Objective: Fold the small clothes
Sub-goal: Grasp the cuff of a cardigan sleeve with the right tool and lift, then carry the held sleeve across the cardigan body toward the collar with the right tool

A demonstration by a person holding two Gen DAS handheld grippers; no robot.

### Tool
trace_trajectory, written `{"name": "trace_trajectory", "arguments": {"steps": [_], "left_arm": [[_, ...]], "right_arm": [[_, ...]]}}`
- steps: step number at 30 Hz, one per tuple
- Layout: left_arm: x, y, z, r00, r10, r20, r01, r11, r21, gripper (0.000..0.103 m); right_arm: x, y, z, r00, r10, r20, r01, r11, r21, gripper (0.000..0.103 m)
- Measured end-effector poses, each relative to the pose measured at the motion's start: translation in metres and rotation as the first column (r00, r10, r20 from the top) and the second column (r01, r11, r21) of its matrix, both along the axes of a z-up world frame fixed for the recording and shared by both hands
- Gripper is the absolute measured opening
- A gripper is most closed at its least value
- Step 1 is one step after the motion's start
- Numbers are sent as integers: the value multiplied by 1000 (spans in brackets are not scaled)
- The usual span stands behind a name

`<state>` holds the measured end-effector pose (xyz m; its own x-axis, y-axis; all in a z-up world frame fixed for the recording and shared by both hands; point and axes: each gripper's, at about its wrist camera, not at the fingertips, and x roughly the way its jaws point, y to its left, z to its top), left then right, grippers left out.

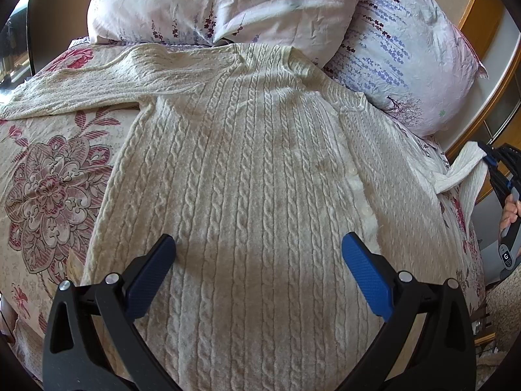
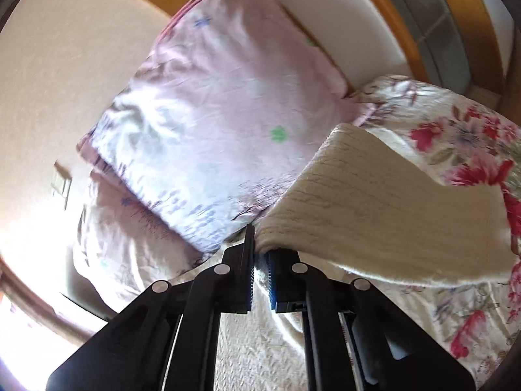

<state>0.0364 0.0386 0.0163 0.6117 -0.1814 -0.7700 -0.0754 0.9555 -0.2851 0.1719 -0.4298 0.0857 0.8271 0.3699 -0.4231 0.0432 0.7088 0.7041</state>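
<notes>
A cream cable-knit cardigan (image 1: 247,163) lies spread flat on the bed, its left sleeve (image 1: 84,88) stretched out to the left. My left gripper (image 1: 259,247) hovers open over the lower body of the cardigan, its blue pads (image 1: 364,277) wide apart with nothing between them. At the right edge of the left wrist view my right gripper (image 1: 486,159) holds the right sleeve (image 1: 465,169) lifted off the bed. In the right wrist view the right gripper (image 2: 259,254) is shut on that sleeve (image 2: 374,202), which drapes away to the right.
Two floral pillows (image 1: 228,3) (image 1: 407,65) lean at the head of the bed just behind the cardigan. A floral bedspread (image 1: 49,189) covers the bed. A wooden bed frame (image 2: 384,16) curves round the far side. A person's hand (image 1: 511,211) grips the right gripper's handle.
</notes>
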Motion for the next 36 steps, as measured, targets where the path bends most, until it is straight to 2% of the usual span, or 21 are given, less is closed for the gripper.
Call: {"name": "trace_trajectory", "arguments": {"steps": [3, 5, 10, 13, 15, 16, 17, 18, 21, 23, 25, 27, 29, 31, 34, 36], "left_arm": [[0, 1, 0, 1000, 1, 0, -1, 1000, -2, 101], [-1, 2, 0, 1000, 2, 3, -2, 1000, -6, 101], [-3, 6, 1, 1000, 9, 6, -9, 1000, -13, 101], [-3, 7, 1, 1000, 11, 8, -10, 1000, -13, 101], [-3, 7, 1, 1000, 9, 8, -9, 1000, -13, 101], [-3, 7, 1, 1000, 7, 8, -7, 1000, -14, 101], [-3, 7, 1, 1000, 6, 6, -6, 1000, -14, 101], [-2, 7, 0, 1000, 3, 4, -3, 1000, -14, 101], [-1, 6, -2, 1000, -7, -5, 7, 1000, -13, 101], [-1, 4, -3, 1000, -15, -8, 15, 1000, -10, 101], [-2, 2, -3, 1000, -24, -6, 24, 1000, -9, 101], [-4, 2, -3, 1000, -28, -5, 28, 1000, -8, 101], [-6, 3, -3, 1000, -27, -1, 27, 1000, -14, 101], [-8, 6, -2, 1000, -24, 5, 24, 999, -23, 101], [-12, 11, 1, 1000, -13, 16, 13, 999, -33, 101], [-13, 15, 3, 1000, -3, 19, 3, 999, -34, 101]], "right_arm": [[7, 41, 1, 991, 135, 6, -135, 990, -48, 7], [9, 68, -7, 977, 212, -22, -213, 975, -61, 7], [15, 133, -49, 926, 332, -177, -355, 928, -116, 8], [13, 152, -73, 885, 358, -297, -412, 900, -142, 10], [8, 149, -78, 870, 365, -331, -420, 901, -110, 25], [6, 144, -78, 869, 368, -333, -415, 906, -82, 42], [2, 135, -72, 878, 358, -318, -396, 916, -64, 54], [-2, 126, -63, 895, 340, -290, -370, 927, -57, 57], [-12, 83, -42, 950, 230, -209, -242, 970, -29, 59], [-9, 47, -45, 967, 125, -222, -117, 992, 50, 59], [-3, 14, -61, 957, 30, -287, 16, 987, 158, 59], [1, -12, -83, 933, -30, -359, 136, 952, 273, 59], [5, -22, -100, 917, -48, -396, 194, 922, 336, 59], [11, -24, -109, 907, -61, -417, 223, 909, 351, 57], [19, -24, -114, 912, -76, -404, 242, 893, 379, 54], [25, -25, -116, 912, -86, -401, 253, 888, 384, 47]]}}
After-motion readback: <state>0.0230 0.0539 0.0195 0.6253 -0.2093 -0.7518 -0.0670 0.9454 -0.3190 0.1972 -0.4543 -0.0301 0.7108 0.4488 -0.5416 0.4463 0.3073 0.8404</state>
